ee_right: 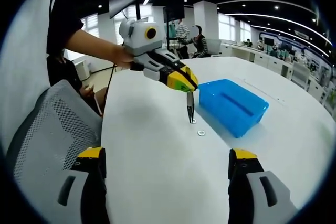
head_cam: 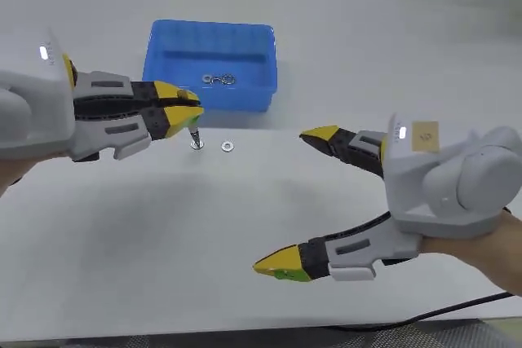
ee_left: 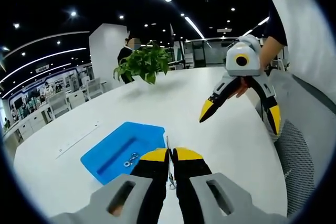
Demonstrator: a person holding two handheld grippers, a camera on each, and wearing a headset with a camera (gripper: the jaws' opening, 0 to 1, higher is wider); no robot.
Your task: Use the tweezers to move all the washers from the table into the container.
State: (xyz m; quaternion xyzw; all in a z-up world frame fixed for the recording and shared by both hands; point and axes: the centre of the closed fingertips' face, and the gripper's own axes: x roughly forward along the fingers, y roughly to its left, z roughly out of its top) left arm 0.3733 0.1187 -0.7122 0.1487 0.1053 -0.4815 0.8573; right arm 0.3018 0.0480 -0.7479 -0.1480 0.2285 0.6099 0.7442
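The right gripper [ee_right: 167,153] has its two yellow-tipped fingers [ee_right: 92,157] spread wide, one at each side of the white bench [ee_right: 157,182]. Ahead of them, about midway between the two, the left gripper [ee_right: 185,81] reaches in with its own fingers pressed together on the tweezers [ee_right: 190,106], which hang point-down to the bench. One washer [ee_right: 193,121] lies at the tweezer tips. A second washer [ee_right: 201,132] lies just beside it, nearer the fingers. Beyond the right finger stands the blue container [ee_right: 233,106]. A mesh chair [ee_right: 47,129] sits outside the left finger.
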